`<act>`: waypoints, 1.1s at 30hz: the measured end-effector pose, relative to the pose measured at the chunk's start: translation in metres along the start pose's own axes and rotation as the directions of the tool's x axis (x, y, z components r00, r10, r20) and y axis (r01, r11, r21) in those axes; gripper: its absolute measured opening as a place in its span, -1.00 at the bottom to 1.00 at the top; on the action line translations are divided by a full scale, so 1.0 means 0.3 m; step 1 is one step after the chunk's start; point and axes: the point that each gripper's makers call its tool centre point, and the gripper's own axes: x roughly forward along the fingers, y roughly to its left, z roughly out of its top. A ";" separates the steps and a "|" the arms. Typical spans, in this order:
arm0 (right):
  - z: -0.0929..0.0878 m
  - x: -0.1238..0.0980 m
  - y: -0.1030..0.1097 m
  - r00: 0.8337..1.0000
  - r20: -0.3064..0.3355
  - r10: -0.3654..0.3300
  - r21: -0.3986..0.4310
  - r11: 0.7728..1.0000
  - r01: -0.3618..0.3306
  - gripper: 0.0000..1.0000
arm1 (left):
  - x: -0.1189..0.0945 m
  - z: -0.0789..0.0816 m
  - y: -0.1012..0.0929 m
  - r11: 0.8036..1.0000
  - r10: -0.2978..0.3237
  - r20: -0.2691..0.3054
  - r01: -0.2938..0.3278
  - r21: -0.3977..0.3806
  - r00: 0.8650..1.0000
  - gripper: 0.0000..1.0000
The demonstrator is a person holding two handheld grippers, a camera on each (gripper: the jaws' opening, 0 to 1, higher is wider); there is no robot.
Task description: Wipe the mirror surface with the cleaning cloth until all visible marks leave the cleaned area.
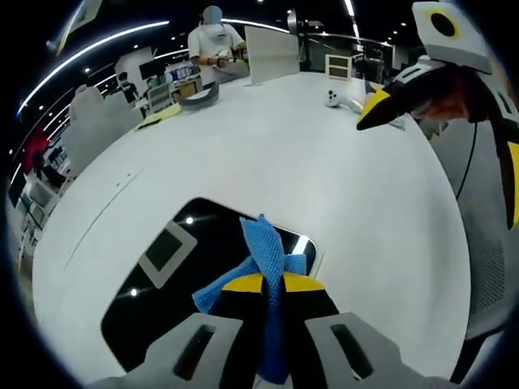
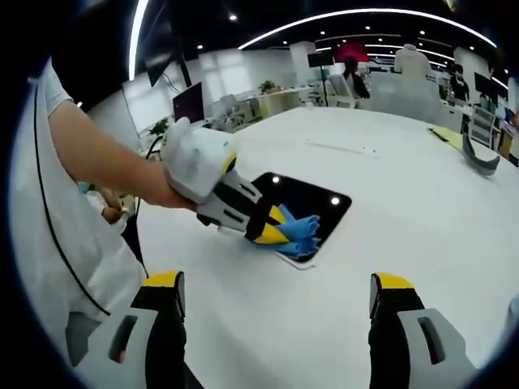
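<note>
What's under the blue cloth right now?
The blue cloth, clamped in the left tool, rests on the mirror near one edge. Any marks on the glass beneath it are covered.

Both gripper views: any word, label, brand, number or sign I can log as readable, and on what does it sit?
None can be read.
Mirror: dark glass with reflected ceiling lights, no print.
Blue cleaning cloth, held by the left hand-held gripper: plain.
Right hand-held gripper: yellow tips, no lettering.
White table: blank.
Red screen and shelves far back: too small and blurred to read.
</note>
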 end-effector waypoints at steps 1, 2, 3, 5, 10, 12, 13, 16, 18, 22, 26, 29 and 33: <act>-0.002 0.001 0.001 1.000 -0.003 0.002 0.000 1.000 -0.002 0.89 | 0.002 0.003 -0.002 1.000 -0.002 0.001 0.002 0.003 1.000 -0.92; -0.004 0.002 0.001 1.000 -0.004 0.002 -0.001 1.000 -0.002 0.89 | 0.003 0.004 -0.003 1.000 -0.003 0.001 0.003 0.007 1.000 -0.92; -0.004 0.003 0.001 1.000 -0.004 0.003 0.000 1.000 -0.003 0.89 | 0.005 0.006 -0.004 1.000 -0.004 0.002 0.004 0.007 1.000 -0.92; -0.002 0.005 0.001 1.000 -0.005 0.005 0.002 1.000 -0.005 0.89 | 0.007 0.009 -0.006 1.000 -0.007 0.005 0.007 0.006 1.000 -0.92; 0.003 0.009 0.000 1.000 -0.004 0.006 0.005 1.000 -0.006 0.89 | 0.012 0.013 -0.009 1.000 -0.008 0.013 0.008 0.007 1.000 -0.92; 0.003 0.010 0.000 1.000 -0.007 0.005 0.000 1.000 -0.005 0.89 | 0.013 0.014 -0.010 1.000 -0.008 0.016 0.008 0.003 1.000 -0.92; 0.006 0.010 0.003 1.000 -0.002 0.008 0.006 1.000 -0.008 0.89 | 0.014 0.015 -0.011 1.000 -0.007 0.016 0.007 0.004 1.000 -0.92; 0.007 0.012 0.004 1.000 -0.005 0.007 0.003 1.000 -0.007 0.89 | 0.016 0.018 -0.013 1.000 -0.007 0.013 0.007 0.005 1.000 -0.92; 0.009 0.013 0.003 1.000 -0.004 0.006 0.004 1.000 -0.006 0.89 | 0.017 0.019 -0.014 1.000 -0.008 0.011 0.008 0.005 1.000 -0.92; 0.014 0.012 -0.004 1.000 -0.002 0.002 0.004 1.000 -0.002 0.89 | 0.018 0.020 -0.016 1.000 -0.011 0.011 0.011 0.011 1.000 -0.92; 0.016 0.013 -0.004 1.000 -0.002 0.002 0.002 1.000 -0.002 0.88 | 0.019 0.021 -0.018 1.000 -0.012 0.012 0.012 0.010 1.000 -0.92; 0.014 0.014 -0.006 1.000 -0.004 -0.001 0.001 1.000 0.001 0.88 | 0.020 0.022 -0.019 1.000 -0.014 0.012 0.014 0.009 1.000 -0.92; 0.006 0.013 -0.009 1.000 -0.012 -0.003 -0.003 1.000 0.003 0.88 | 0.022 0.023 -0.019 1.000 -0.014 0.014 0.013 0.011 1.000 -0.92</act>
